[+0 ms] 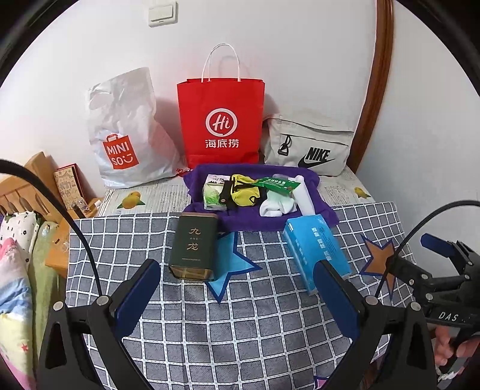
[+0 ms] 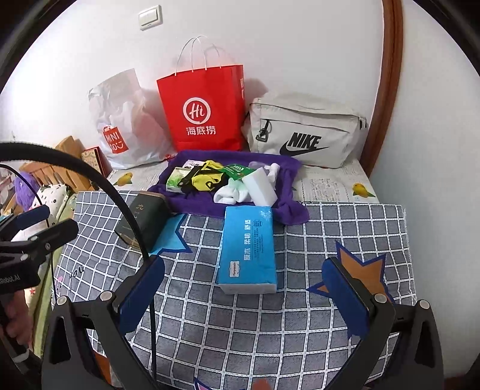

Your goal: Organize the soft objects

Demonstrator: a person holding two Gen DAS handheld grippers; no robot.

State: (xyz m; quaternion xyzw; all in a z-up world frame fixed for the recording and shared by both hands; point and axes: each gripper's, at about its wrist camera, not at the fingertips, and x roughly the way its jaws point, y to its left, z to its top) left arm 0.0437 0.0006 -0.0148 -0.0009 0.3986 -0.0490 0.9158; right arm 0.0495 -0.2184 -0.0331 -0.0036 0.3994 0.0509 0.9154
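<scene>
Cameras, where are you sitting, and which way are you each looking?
Left wrist: rides on the left gripper, looking forward over the checked cloth toward the green tin; its open fingers show, with the right gripper at the right edge.
Right wrist: rides on the right gripper, facing the blue tissue pack; a hand shows at left.
Both see the red bag and purple towel.

White wall [image 1: 300,60] with light switch [image 1: 162,12], curved wooden frame [image 1: 381,75].
</scene>
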